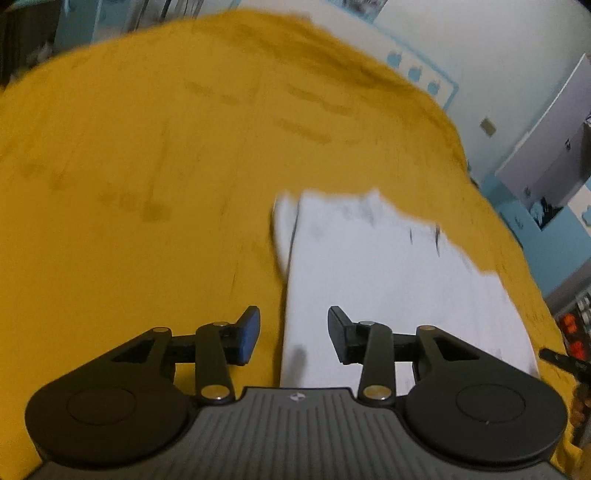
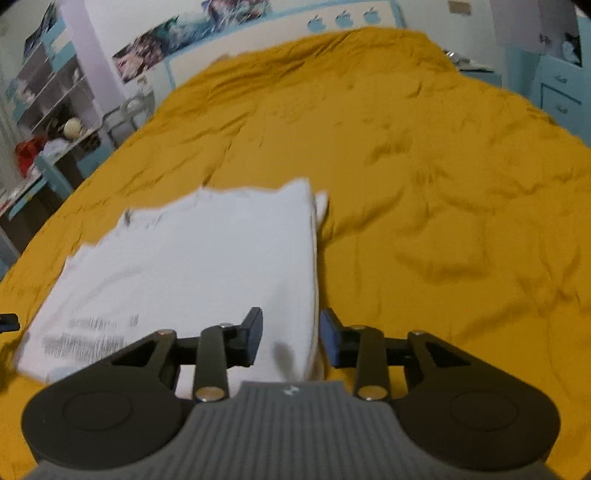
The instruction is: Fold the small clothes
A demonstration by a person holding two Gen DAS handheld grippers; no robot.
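Note:
A white folded garment (image 1: pixel 388 280) with dark print lies flat on the mustard-yellow bedspread (image 1: pixel 147 166). My left gripper (image 1: pixel 294 334) is open and empty, hovering over the garment's near left edge. In the right wrist view the same garment (image 2: pixel 207 266) lies left of centre on the bedspread (image 2: pixel 424 184). My right gripper (image 2: pixel 291 338) is open and empty, with its jaws on either side of the garment's near right edge. The tip of the other gripper shows at the far left edge (image 2: pixel 9 322). Both views are motion-blurred.
Shelves with clutter (image 2: pixel 48 122) stand to the left of the bed. A blue drawer unit (image 2: pixel 561 96) stands at the right. A wall with posters (image 2: pixel 177 33) lies beyond the bed's far end.

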